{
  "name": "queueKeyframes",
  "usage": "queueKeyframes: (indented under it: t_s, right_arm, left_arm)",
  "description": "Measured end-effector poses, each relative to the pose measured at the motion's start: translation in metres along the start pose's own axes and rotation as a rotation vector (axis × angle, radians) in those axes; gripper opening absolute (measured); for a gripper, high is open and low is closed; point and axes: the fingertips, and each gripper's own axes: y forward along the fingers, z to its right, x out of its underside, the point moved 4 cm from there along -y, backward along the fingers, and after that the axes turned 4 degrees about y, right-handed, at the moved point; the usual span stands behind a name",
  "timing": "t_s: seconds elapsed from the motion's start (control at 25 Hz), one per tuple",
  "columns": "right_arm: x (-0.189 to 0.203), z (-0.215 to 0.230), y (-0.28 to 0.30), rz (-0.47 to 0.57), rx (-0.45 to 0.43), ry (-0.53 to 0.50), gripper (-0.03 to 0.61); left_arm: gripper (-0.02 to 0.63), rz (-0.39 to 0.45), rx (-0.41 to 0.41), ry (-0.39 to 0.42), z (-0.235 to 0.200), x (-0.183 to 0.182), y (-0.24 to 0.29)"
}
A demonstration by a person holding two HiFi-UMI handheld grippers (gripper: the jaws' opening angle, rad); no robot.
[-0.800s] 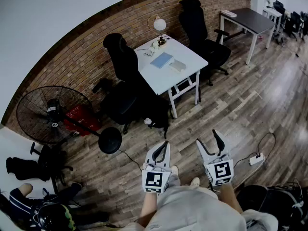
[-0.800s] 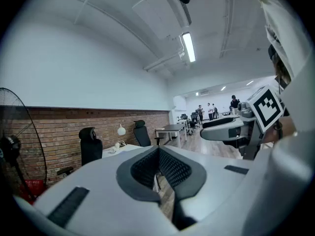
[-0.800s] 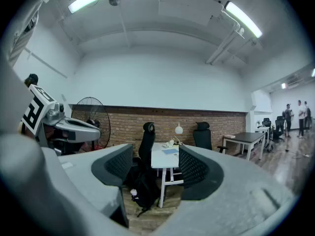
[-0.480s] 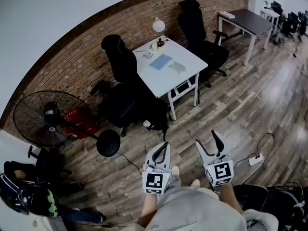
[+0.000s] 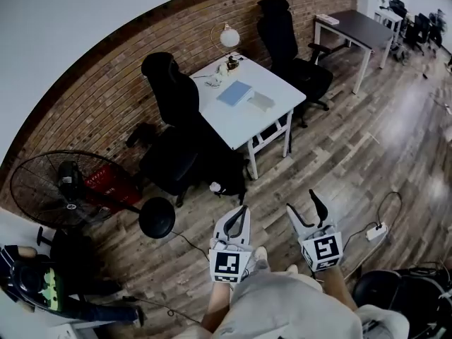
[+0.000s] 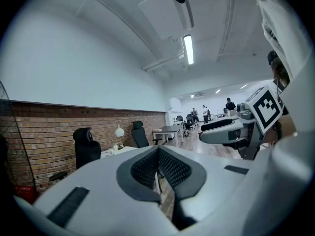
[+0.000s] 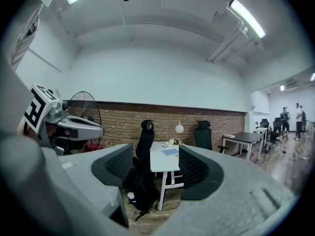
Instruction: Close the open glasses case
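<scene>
- Wood-plank floor (image 5: pixel 339 161) lies open between the grippers and the white table (image 5: pixel 247 122); the widest free room is to the right.
- The table's near corner points toward the person. Black chairs (image 5: pixel 169 83) stand at its left and far sides, and a brick wall (image 5: pixel 106 83) is behind.
- A round wire fan (image 5: pixel 56 189) stands to the left, well apart from the table.
- The case (image 5: pixel 260 102) seems to be the pale oblong thing on the table, just beside a blue book (image 5: pixel 235 92); it is too small to tell whether it is open.
- Left gripper (image 5: pixel 244 210): ribbed dark pads meet, with nothing between them.
- Right gripper (image 5: pixel 304 203): pads stand wide apart and empty.
- Both grippers have smooth grey shells and are held low, well away from the table.
</scene>
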Motion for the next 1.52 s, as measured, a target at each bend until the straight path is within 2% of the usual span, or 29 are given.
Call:
queueKeyframes:
  t_s: [0.32,0.8,1.52]
  right_arm:
    - [-0.009,-0.012,0.042,-0.017,0.047,0.004,0.291]
    - [-0.013,-0.019,0.08,-0.033,0.119,0.007,0.291]
    - [-0.014,-0.01,0.109,-0.038,0.159,0.027,0.291]
  left_arm:
    - [0.005,0.002,0.029,-0.021,-0.048,0.005,0.017]
    - [0.005,0.03,0.087,-0.034,-0.088,0.011,0.043]
    - [0.005,0.05,0.118,-0.037,-0.109,0.013,0.074]
